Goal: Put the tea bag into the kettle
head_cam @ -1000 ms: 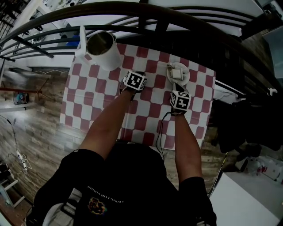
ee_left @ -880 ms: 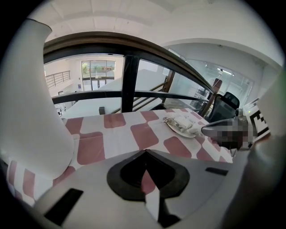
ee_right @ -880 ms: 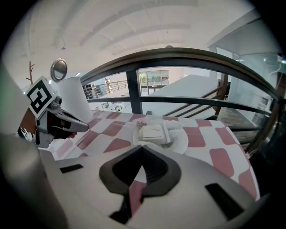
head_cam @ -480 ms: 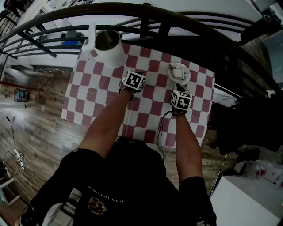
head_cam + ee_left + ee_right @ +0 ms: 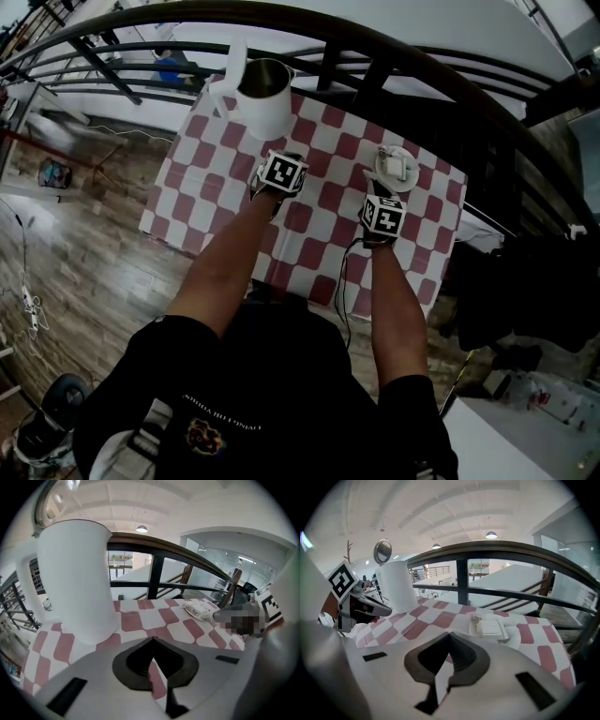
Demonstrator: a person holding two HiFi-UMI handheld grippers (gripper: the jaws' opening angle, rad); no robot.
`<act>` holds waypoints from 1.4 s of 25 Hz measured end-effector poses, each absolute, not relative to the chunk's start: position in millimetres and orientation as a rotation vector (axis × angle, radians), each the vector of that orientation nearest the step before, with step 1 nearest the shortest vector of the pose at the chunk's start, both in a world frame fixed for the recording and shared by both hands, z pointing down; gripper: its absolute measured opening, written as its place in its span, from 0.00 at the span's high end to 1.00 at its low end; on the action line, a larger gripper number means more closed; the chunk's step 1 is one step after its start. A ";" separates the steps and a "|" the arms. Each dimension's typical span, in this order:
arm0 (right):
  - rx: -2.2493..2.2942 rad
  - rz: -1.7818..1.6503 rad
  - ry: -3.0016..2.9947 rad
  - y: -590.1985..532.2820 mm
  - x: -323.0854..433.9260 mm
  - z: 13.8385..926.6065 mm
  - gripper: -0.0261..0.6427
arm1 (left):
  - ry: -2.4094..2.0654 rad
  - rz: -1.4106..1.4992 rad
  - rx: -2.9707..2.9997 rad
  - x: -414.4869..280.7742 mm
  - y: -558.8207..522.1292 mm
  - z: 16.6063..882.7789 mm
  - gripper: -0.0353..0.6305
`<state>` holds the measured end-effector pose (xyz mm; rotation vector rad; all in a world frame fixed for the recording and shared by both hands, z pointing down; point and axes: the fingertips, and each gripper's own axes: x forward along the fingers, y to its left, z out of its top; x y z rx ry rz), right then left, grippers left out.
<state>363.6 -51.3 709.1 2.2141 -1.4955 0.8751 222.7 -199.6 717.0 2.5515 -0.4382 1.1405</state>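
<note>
Looking down, the head view shows the kettle's (image 5: pixel 262 94) open mouth and dark inside; neither gripper view sees in, only its white wall, close and big in the L gripper view (image 5: pixel 75 578), small and further off in the R one (image 5: pixel 396 585). L gripper (image 5: pixel 152 640) jaws are together, tip to tip; R gripper (image 5: pixel 449 634) jaws likewise.

The tea bag (image 5: pixel 491 627) lies flat on a white plate (image 5: pixel 516 641) just ahead of the R gripper, well apart from the kettle. The bag is near square, so can't tell its long axis; a small clump, prob. string and tag, sits at its kettle-side edge. The kettle stands upright, handle on the side away from the plate.

Both sit on a red/white checked cloth (image 5: pixel 323 202). A dark railing (image 5: pixel 394 42) curves behind the far edge. In the R view the L gripper sits just in front of the kettle.
</note>
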 end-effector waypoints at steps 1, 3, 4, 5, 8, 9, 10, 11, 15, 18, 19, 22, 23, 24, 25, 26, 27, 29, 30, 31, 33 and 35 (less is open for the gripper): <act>2.202 0.872 -1.511 -56.6 359.0 708.6 0.94 | -0.459 1.138 2.545 215.2 -203.4 716.5 0.95; 2.173 0.861 -1.546 -69.1 348.1 706.8 0.94 | -0.504 1.125 2.532 199.1 -212.5 714.6 0.95; 2.156 0.855 -1.566 -75.6 341.4 706.0 0.94 | -0.527 1.117 2.523 190.1 -216.8 713.6 0.95; 2.138 0.849 -1.585 -81.9 334.0 705.5 0.94 | -0.551 1.110 2.513 180.4 -220.7 713.0 0.95; 2.077 0.836 -1.642 -100.2 309.6 707.2 0.94 | -0.620 1.089 2.481 150.7 -232.7 712.8 0.95; 2.055 0.830 -1.662 -106.7 301.2 708.1 0.94 | -0.644 1.081 2.470 140.5 -237.3 712.9 0.95; 2.032 0.824 -1.682 -113.4 292.6 709.0 0.94 | -0.670 1.074 2.459 130.0 -242.2 712.9 0.95; 2.006 0.818 -1.703 -120.1 283.9 709.9 0.94 | -0.696 1.066 2.447 118.9 -246.9 712.7 0.95; 1.920 0.796 -1.778 -143.4 252.8 710.0 0.94 | -0.785 1.057 2.409 75.0 -258.9 714.4 0.95; 1.894 0.781 -1.830 -159.6 234.4 703.5 0.94 | -0.832 1.054 2.383 46.4 -264.0 719.4 0.95; 1.892 0.782 -1.849 -164.9 228.7 700.2 0.94 | -0.845 1.047 2.374 38.7 -265.7 719.9 0.95; 1.918 0.783 -1.918 -181.8 214.6 683.7 0.94 | -0.875 0.985 2.358 26.6 -273.2 709.7 0.95; 1.934 0.770 -1.948 -187.8 210.7 674.7 0.94 | -0.890 0.944 2.362 25.9 -278.0 701.2 0.95; 1.952 0.751 -1.980 -193.1 207.1 664.0 0.94 | -0.907 0.897 2.373 26.0 -283.4 689.8 0.95; 1.975 0.729 -2.014 -197.3 203.9 651.4 0.94 | -0.924 0.846 2.392 26.2 -288.4 675.8 0.95; 2.001 0.701 -2.048 -200.4 201.5 636.9 0.94 | -0.942 0.799 2.420 26.3 -292.8 659.7 0.95; 2.028 0.667 -2.078 -202.6 199.9 620.9 0.94 | -0.961 0.760 2.454 26.2 -296.6 642.1 0.95; 2.080 0.584 -2.135 -205.0 198.3 585.8 0.94 | -0.999 0.700 2.535 25.2 -302.2 605.4 0.95; 2.104 0.547 -2.166 -205.1 197.6 567.8 0.94 | -1.015 0.664 2.575 23.9 -304.3 587.6 0.95; 2.128 0.510 -2.197 -204.3 197.2 550.1 0.94 | -1.030 0.618 2.610 22.0 -306.0 570.5 0.95; 2.170 0.424 -2.243 -200.9 198.8 516.9 0.94 | -1.065 0.520 2.652 15.9 -309.6 538.8 0.95; 2.209 0.330 -2.263 -197.8 203.1 488.3 0.94 | -1.114 0.444 2.671 8.9 -315.2 511.0 0.95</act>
